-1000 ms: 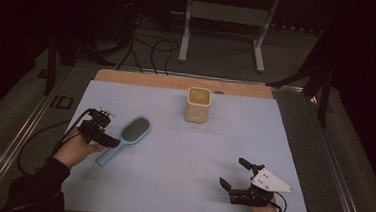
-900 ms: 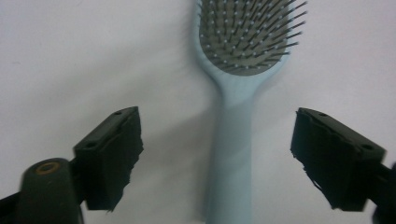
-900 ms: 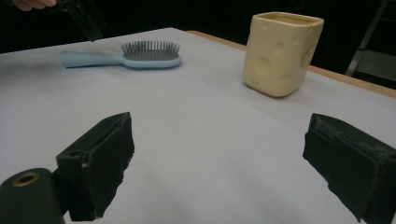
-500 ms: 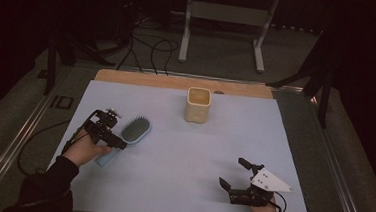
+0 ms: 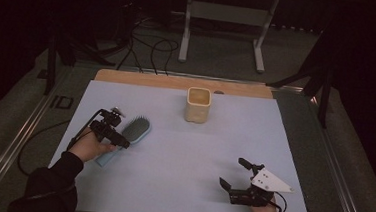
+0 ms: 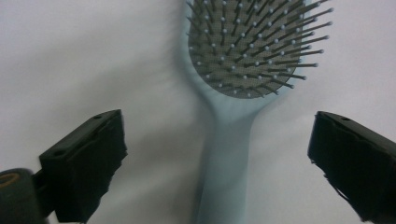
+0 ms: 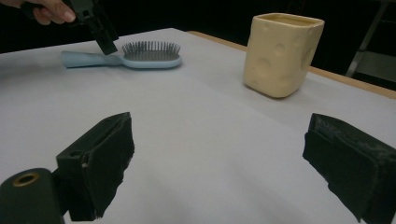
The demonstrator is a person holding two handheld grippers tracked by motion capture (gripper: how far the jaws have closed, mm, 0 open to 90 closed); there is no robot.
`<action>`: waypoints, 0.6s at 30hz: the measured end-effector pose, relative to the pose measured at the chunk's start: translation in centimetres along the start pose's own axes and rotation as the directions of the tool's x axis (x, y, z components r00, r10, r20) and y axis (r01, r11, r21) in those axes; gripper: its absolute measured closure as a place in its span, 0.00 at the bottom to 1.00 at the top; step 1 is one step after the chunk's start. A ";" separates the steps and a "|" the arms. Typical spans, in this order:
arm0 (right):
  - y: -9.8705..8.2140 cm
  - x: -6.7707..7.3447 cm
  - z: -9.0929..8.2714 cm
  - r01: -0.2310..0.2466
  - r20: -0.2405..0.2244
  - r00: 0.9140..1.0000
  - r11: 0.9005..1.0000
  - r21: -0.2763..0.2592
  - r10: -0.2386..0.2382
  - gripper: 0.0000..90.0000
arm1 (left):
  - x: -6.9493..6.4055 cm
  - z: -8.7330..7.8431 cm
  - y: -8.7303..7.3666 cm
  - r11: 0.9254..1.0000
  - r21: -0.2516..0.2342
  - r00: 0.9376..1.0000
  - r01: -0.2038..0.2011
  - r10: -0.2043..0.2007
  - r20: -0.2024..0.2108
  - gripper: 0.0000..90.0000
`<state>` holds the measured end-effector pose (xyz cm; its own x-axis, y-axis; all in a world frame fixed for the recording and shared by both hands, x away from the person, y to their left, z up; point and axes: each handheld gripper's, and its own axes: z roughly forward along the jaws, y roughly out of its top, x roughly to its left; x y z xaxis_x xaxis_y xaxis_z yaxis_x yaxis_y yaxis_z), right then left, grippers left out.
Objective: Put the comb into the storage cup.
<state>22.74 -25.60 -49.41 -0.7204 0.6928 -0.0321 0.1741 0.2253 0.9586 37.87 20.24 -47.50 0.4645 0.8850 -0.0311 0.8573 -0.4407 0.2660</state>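
The brush (image 6: pixel 233 93) lies bristles-up on the table (image 5: pixel 171 175), left of the cup (image 5: pixel 198 104). The left gripper (image 6: pixel 219 158) straddles its handle, fingers released, apparently lining up a grasp; the right gripper (image 7: pixel 224 172) waits, fingers released.

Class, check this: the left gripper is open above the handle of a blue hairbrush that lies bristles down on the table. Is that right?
Not quite. The hairbrush lies bristles up, as the left gripper view shows. The rest holds: the left gripper is open above the handle, and the brush lies on the table.
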 end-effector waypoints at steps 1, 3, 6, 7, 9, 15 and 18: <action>0.0 0.0 0.0 -0.001 -0.001 1.000 1.000 0.000 0.001 0.09 | 0.0 0.1 0.0 1.000 -0.002 1.000 0.002 -0.002 0.005 0.10; 0.0 0.0 0.0 0.002 0.000 1.000 1.000 0.000 -0.002 0.09 | 0.1 0.2 0.0 1.000 -0.006 1.000 -0.001 0.001 0.013 0.17; 0.0 0.0 0.0 0.003 0.000 1.000 1.000 -0.001 -0.003 0.09 | 0.0 0.5 0.0 1.000 0.005 1.000 -0.006 0.006 0.013 0.27; 0.0 0.0 0.0 0.000 0.000 1.000 1.000 -0.001 0.000 0.09 | -0.1 0.7 -0.1 1.000 0.013 1.000 -0.017 0.017 0.014 0.34; 0.0 0.0 0.0 0.003 -0.002 1.000 1.000 -0.001 -0.003 0.09 | -0.1 0.8 -0.1 1.000 0.013 1.000 -0.019 0.019 0.004 0.40; 0.0 0.1 0.0 0.000 -0.002 1.000 1.000 0.001 0.000 0.09 | -0.2 1.4 -0.3 0.999 0.027 0.999 -0.031 0.031 0.021 0.55; 0.0 0.0 0.0 0.003 -0.002 1.000 1.000 0.001 -0.003 0.09 | -0.2 1.5 -0.4 0.999 0.031 0.999 -0.039 0.039 0.022 0.57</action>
<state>22.71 -25.58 -49.39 -0.7220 0.6910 -0.0347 0.1726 0.2285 0.9581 37.79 19.97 -49.08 0.5020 0.8639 -0.0419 0.8450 -0.4795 0.2369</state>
